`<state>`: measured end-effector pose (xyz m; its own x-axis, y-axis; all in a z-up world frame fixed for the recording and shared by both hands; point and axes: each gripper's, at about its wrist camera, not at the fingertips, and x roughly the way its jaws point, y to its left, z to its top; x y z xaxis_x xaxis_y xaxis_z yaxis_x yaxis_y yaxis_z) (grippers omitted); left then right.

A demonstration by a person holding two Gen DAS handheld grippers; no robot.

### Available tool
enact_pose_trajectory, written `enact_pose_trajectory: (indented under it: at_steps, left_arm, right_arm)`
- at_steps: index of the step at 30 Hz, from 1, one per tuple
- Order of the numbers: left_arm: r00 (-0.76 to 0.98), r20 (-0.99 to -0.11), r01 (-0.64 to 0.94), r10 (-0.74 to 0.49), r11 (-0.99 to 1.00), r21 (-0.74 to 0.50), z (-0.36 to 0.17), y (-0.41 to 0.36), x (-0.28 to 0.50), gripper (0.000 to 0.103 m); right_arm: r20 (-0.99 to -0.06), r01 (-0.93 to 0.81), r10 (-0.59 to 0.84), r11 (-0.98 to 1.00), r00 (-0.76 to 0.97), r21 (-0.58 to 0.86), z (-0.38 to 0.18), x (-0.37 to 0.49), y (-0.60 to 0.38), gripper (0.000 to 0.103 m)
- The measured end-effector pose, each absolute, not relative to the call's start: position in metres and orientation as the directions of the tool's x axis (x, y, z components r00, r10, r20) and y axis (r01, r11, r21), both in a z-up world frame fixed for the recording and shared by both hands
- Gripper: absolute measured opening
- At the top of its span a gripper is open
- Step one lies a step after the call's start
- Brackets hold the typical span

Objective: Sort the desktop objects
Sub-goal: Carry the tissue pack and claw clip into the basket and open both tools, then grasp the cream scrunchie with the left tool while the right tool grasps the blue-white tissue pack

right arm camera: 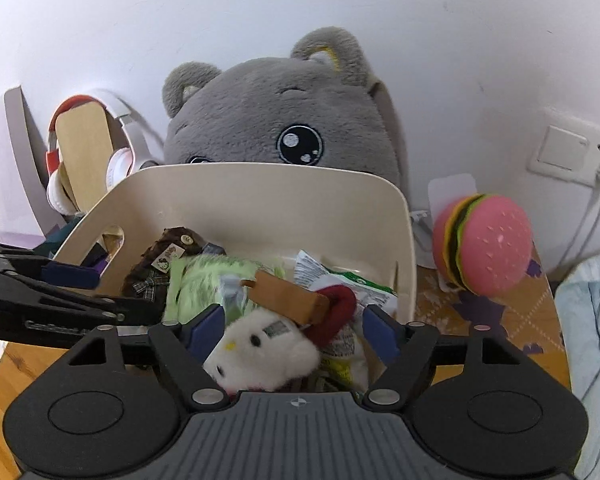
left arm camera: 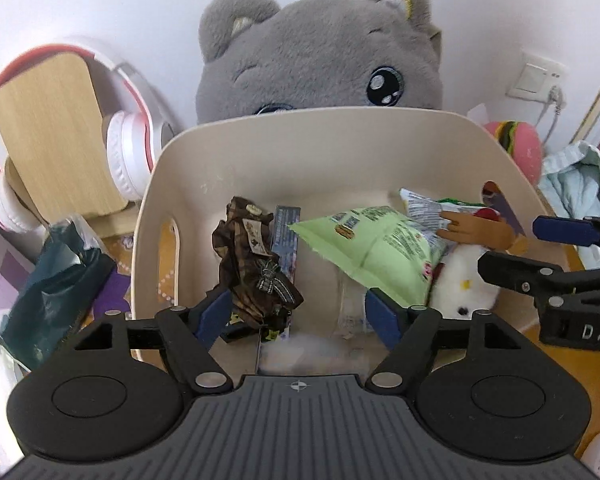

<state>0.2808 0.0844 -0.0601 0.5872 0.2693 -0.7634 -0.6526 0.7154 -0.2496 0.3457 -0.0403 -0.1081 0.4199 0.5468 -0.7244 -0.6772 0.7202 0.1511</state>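
Both grippers hang over the cream bin (left arm camera: pixel 260 148), jaws spread — the left gripper (left arm camera: pixel 298 314) has the brown cloth pouch (left arm camera: pixel 252 264) just inside its left finger, ungripped; the right gripper (right arm camera: pixel 290 330) straddles the white plush toy (right arm camera: pixel 264 352) lying in the bin, not pinching it

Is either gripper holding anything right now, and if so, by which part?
Nothing is held. Both the left gripper and the right gripper hang over the bin with jaws open.
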Motion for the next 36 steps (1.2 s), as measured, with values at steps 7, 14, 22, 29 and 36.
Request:
enact_pose_trajectory:
  at_steps: [7,14,22,29,36]
  left_arm:
    - [0.601,-0.738,-0.650,0.306,0.724,-0.230,-0.039,0.069,0.257,0.075]
    - [0.635,-0.715,-0.631,0.292,0.730,-0.262,-0.032,0.045,0.225,0.075]
    - [0.603,-0.770,-0.589,0.208,0.767,-0.254,-0.064,0.005,0.201,0.075]
    - [0.551,-0.829,-0.543,0.094,0.795,-0.271,-0.101,-0.027,0.187,0.075]
    - [0.493,-0.869,-0.524,0.052,0.815,-0.249,-0.128,-0.045,0.179,0.075]
  right_arm:
    - [-0.699,-0.676,0.559,0.723,0.447,0.146,-0.097,0.332,-0.060,0.088]
    - [-0.680,-0.671,0.587,0.717,0.439,0.186,-0.093,0.310,-0.076,0.094]
    - [-0.728,-0.688,0.574,0.699,0.375,0.197,-0.114,0.277,-0.081,0.101]
    - [-0.773,-0.688,0.541,0.699,0.331,0.194,-0.135,0.252,-0.084,0.102]
    - [-0.802,-0.690,0.514,0.699,0.302,0.188,-0.148,0.236,-0.086,0.102]
